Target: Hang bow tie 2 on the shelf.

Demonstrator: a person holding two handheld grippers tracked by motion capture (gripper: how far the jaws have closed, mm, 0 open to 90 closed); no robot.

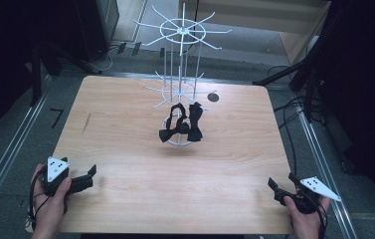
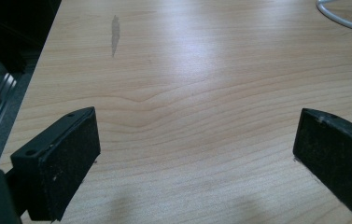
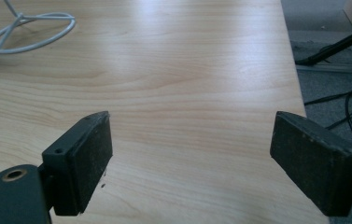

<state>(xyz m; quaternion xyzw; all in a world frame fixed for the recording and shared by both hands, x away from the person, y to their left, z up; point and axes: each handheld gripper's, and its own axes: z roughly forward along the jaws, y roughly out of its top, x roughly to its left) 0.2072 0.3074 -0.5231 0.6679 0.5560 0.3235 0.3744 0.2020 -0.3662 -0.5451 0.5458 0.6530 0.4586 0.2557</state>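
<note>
Left claw point(image 1: 91, 175): jaws apart, nothing between them, resting low at the near-left corner of the bench point(image 1: 125, 149). Right claw point(image 1: 280, 183): jaws apart, likewise empty, at the near-right corner. You hold both back from the work.

Item: two black bow ties point(image 1: 181, 122), hanging on the lower tier of a white wire rack point(image 1: 181, 37) that stands at the middle-far part of the bench. They hang close together, touching or nearly so, low over the rack's round wire base point(image 3: 29, 32).

Position relative to claws: the bow ties are well apart from both, forward and toward the centre, roughly between the two claws' lines of approach.

Hazards, as judged: the rack looks light and tall, so a pull on one tie could tip or drag it if you do not steady it. The ties hang so close that a wide claw may catch both. The thin wire arms could snag a strap as it comes off.
</note>
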